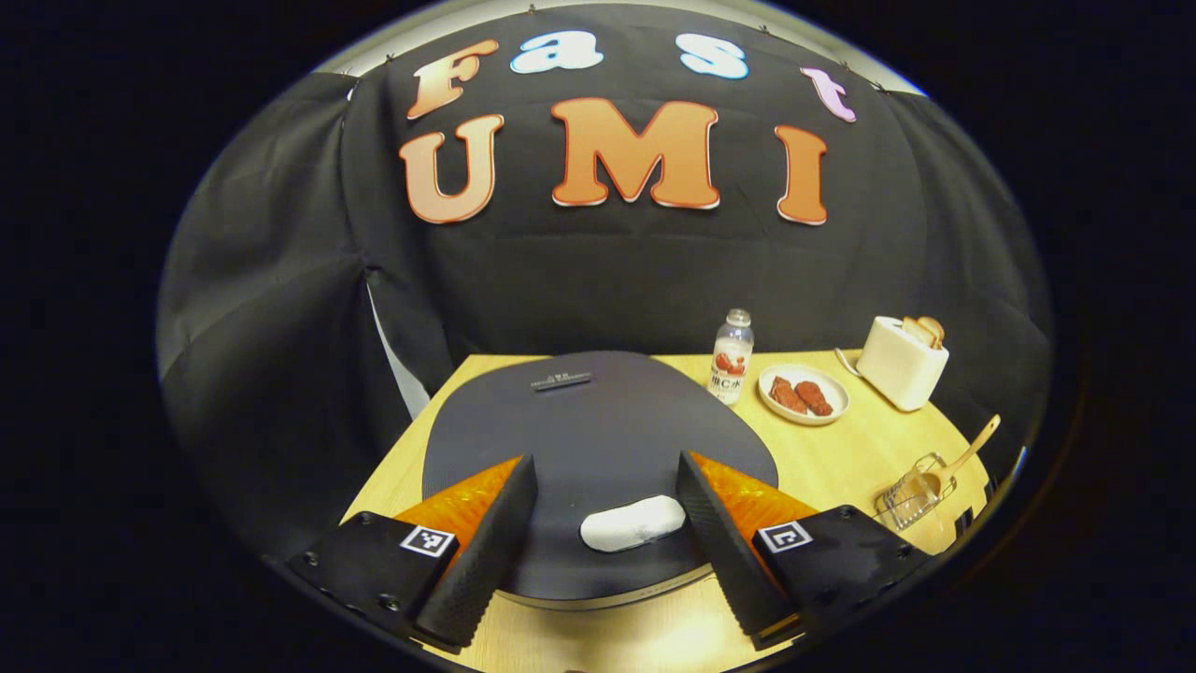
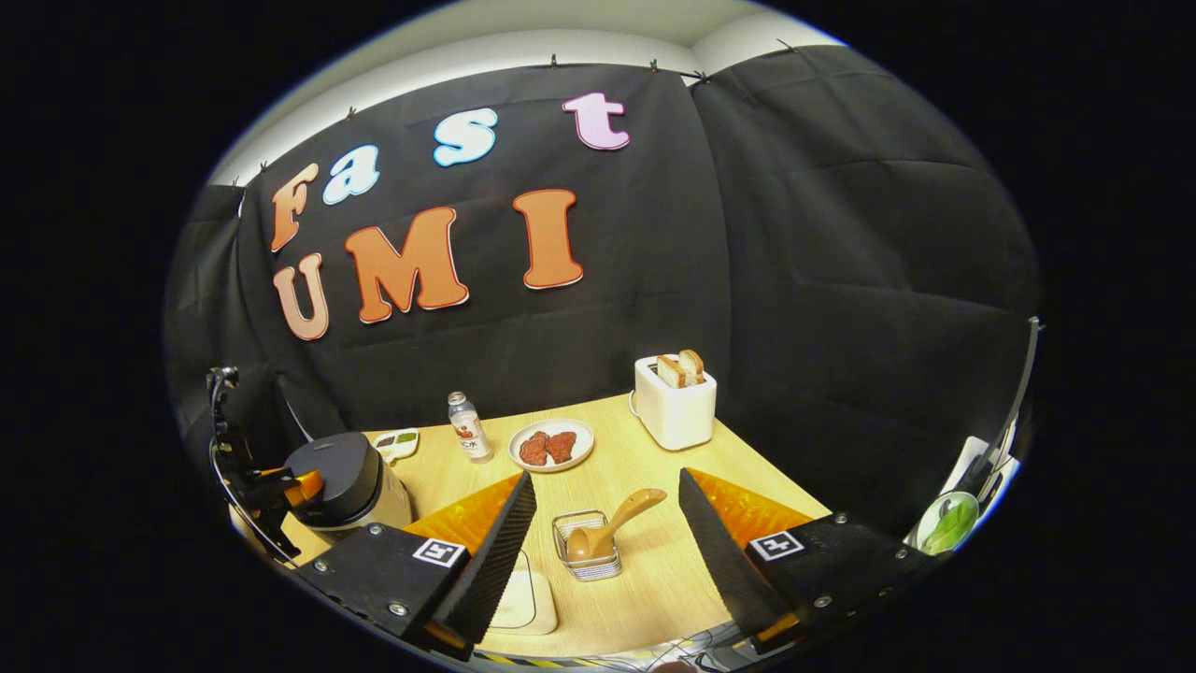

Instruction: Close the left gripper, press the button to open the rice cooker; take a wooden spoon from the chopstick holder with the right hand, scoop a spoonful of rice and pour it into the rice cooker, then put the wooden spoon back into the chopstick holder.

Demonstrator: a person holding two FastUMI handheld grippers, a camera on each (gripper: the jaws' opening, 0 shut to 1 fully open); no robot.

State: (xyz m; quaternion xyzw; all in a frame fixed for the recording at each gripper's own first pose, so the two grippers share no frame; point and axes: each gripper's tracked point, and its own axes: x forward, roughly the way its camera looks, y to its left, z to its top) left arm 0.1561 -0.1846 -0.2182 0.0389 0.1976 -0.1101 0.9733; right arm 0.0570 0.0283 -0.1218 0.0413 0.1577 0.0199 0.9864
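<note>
The rice cooker's dark closed lid [image 1: 598, 430] lies just under my left gripper [image 1: 607, 556], which is open. The white oval lid button [image 1: 633, 523] sits between its two fingers, nearer the right one, untouched. In the right gripper view the rice cooker [image 2: 350, 481] stands at the table's left with the left gripper [image 2: 301, 488] above its front. My right gripper [image 2: 603, 561] is open and holds nothing. A wire chopstick holder [image 2: 587, 553] stands between and beyond its fingers, with the wooden spoon [image 2: 621, 519] leaning in it, handle up to the right. The holder [image 1: 908, 500] and spoon [image 1: 967, 453] also sit at the right in the left gripper view.
At the back of the wooden table [image 2: 654, 570] stand a small bottle [image 2: 469, 427], a plate with meat [image 2: 551, 444], a white toaster with bread [image 2: 675, 402] and a small dish [image 2: 397, 442]. A pale container [image 2: 528, 598] sits partly behind my right gripper's left finger.
</note>
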